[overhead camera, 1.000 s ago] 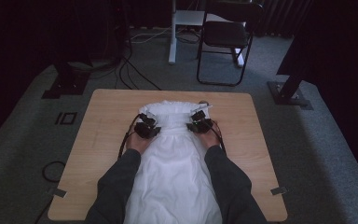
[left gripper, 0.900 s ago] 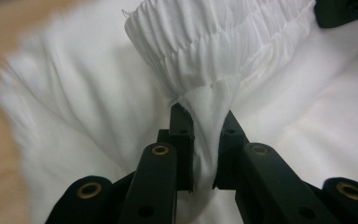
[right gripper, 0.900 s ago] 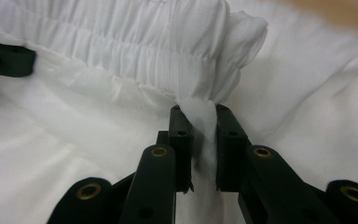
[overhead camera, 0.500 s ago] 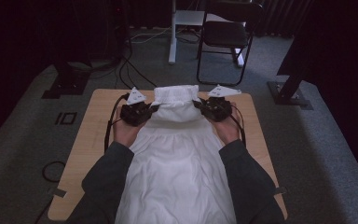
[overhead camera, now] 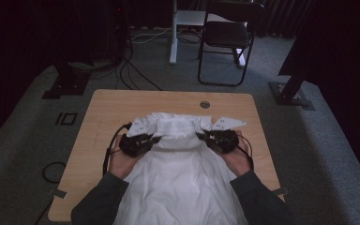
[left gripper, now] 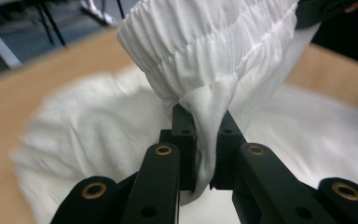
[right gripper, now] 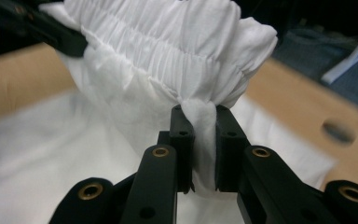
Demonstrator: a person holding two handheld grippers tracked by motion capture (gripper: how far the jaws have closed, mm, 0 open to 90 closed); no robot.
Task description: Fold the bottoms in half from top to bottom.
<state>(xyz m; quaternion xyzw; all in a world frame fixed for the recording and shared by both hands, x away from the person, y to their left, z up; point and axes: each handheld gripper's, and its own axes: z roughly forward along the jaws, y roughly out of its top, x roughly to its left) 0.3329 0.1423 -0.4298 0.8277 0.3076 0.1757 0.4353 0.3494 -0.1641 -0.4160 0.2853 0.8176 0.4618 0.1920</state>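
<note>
A white garment (overhead camera: 178, 178) with a gathered elastic waistband (overhead camera: 176, 126) lies along the wooden table (overhead camera: 103, 108) and runs off its near edge. My left gripper (overhead camera: 155, 138) is shut on the waistband's left end, cloth pinched between its jaws (left gripper: 205, 140). My right gripper (overhead camera: 200, 136) is shut on the right end, a fold of waistband squeezed between its pads (right gripper: 203, 135). Both hold the waistband (left gripper: 214, 42) lifted off the table, stretched between them. The far gripper's black jaw shows at the waistband's other end (right gripper: 51, 35) in the right gripper view.
A round cable hole (overhead camera: 205, 104) sits near the table's far edge. Beyond the table stand a black chair (overhead camera: 227, 37) and a white post (overhead camera: 173, 33). Cables (overhead camera: 136, 70) run over the grey carpet; stand bases (overhead camera: 65, 86) (overhead camera: 290, 96) flank the table.
Both grippers have come back toward the near side and risen, carrying the waistband with them. They stand closer together than half a second ago, and the waistband now folds back over the garment.
</note>
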